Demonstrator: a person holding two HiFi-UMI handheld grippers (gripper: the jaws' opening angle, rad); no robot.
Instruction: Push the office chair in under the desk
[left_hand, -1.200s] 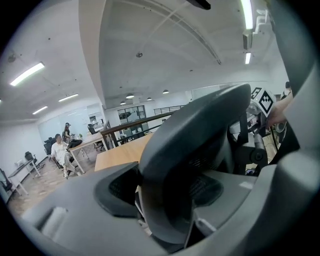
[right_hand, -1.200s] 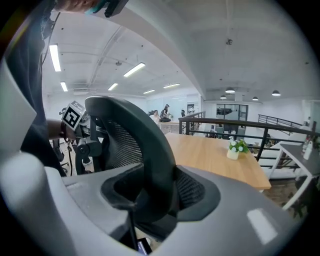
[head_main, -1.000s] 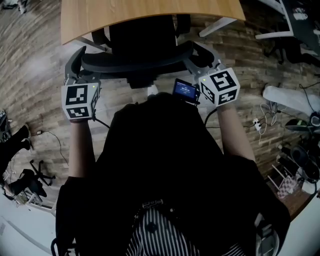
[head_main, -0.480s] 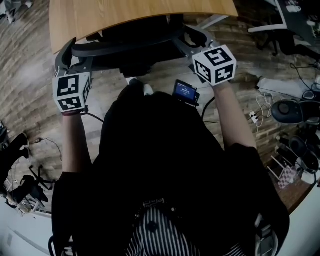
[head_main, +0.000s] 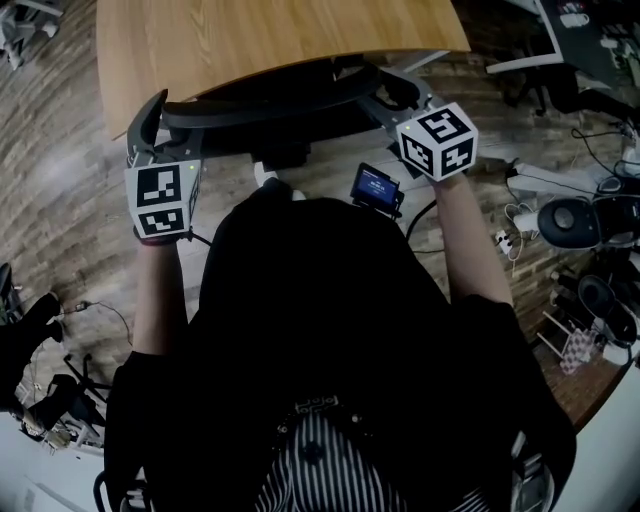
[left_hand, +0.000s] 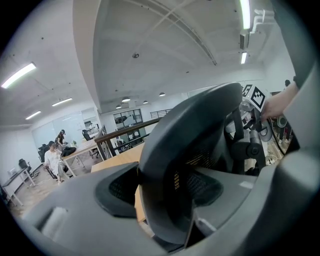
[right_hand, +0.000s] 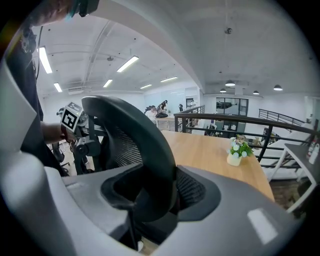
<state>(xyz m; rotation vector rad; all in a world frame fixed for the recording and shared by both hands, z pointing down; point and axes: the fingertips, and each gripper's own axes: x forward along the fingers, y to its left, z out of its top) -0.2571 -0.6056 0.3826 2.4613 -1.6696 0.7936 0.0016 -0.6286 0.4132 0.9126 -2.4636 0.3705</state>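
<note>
Mid-push: left claw (head_main: 150, 122) and right claw (head_main: 396, 98) each clamp the office chair (head_main: 270, 95) backrest at the table (head_main: 270, 35) near edge; next, probably an even forward shove.

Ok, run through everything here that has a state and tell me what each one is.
office chair: seat under the desk, backrest rim at the desk's edge.
left gripper: shut on the backrest rim.
right gripper: shut on the backrest rim.
small screen: lit.
potted plant: upright on the desk.
</note>
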